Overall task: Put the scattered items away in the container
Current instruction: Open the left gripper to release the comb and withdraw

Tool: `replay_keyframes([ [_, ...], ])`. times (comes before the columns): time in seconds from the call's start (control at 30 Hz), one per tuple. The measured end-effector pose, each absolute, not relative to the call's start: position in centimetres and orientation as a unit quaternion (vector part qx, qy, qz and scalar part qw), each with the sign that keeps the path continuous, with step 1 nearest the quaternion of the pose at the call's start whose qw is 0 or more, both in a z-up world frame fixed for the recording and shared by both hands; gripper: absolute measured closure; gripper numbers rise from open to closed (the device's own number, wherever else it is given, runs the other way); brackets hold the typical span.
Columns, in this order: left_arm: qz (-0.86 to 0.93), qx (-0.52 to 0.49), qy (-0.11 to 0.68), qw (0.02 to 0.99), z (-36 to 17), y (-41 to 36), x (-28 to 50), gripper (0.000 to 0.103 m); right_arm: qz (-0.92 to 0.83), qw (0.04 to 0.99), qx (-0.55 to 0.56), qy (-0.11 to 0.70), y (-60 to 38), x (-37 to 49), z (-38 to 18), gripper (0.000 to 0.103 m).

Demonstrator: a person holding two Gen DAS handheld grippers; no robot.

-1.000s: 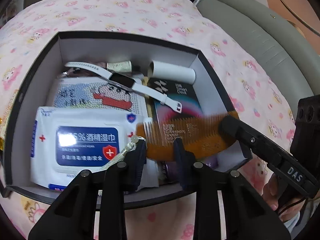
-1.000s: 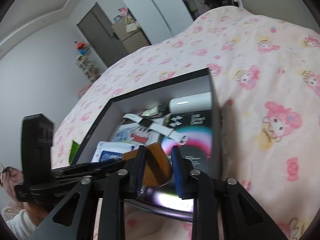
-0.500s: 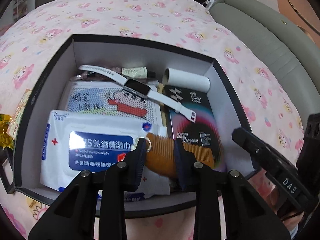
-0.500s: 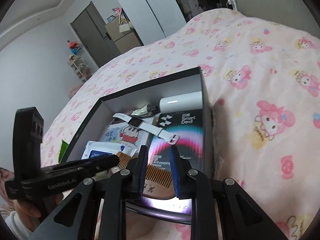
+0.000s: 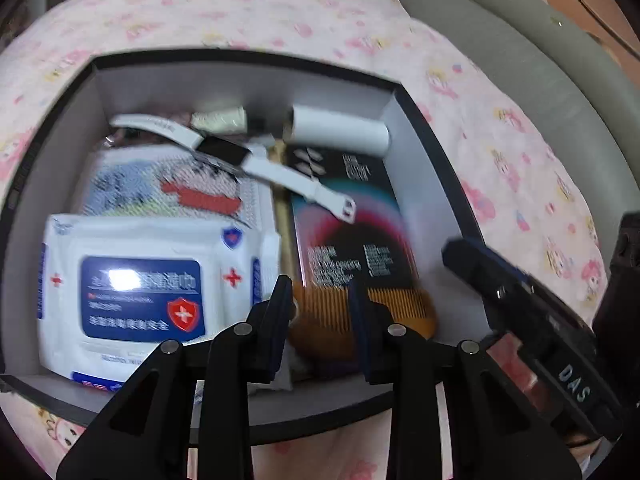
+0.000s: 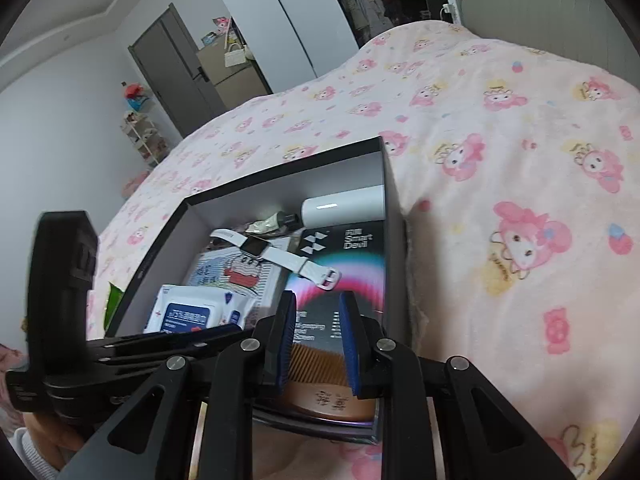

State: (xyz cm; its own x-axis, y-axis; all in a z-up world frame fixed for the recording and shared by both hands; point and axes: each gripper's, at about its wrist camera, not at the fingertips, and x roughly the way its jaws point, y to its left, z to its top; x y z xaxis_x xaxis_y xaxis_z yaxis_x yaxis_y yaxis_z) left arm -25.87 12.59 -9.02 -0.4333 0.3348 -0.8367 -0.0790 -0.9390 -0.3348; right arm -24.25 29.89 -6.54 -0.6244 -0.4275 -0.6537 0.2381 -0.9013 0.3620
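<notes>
1. Right gripper (image 6: 316, 340) narrow, empty; left gripper (image 5: 320, 312) likewise, nothing gripped
2. Comb (image 6: 320, 376) lies in box (image 6: 280, 176) at near wall, apparently released
3. Withdraw upward, clear of watch (image 6: 276, 254)

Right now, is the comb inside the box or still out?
Inside. The brown comb lies flat within the box walls at its near end, partly on the black carton, beside the wipes pack.

Pink cartoon-print blanket (image 6: 500, 128), grey door (image 6: 176, 76), white wardrobe (image 6: 288, 20), grey padded headboard (image 5: 516, 64)
</notes>
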Motion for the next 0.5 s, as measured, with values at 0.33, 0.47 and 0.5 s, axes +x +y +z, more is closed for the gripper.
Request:
replay_keyframes([
  [0.33, 0.840, -0.504, -0.136, 0.146, -8.2, 12.7, -24.5, 0.074, -0.896, 0.171, 0.397, -0.100, 29.3, -23.3, -6.5, 0.084],
  [0.47, 0.860, -0.468, -0.121, 0.160, -5.4, 12.8, -21.7, 0.070, -0.898, 0.162, 0.394, -0.107, 29.2, -21.7, -6.0, 0.084],
  [0.5, 0.866, -0.459, -0.114, 0.164, -4.6, 12.8, -20.9, 0.070, -0.896, 0.166, 0.395, -0.117, 29.1, -21.3, -5.8, 0.084],
])
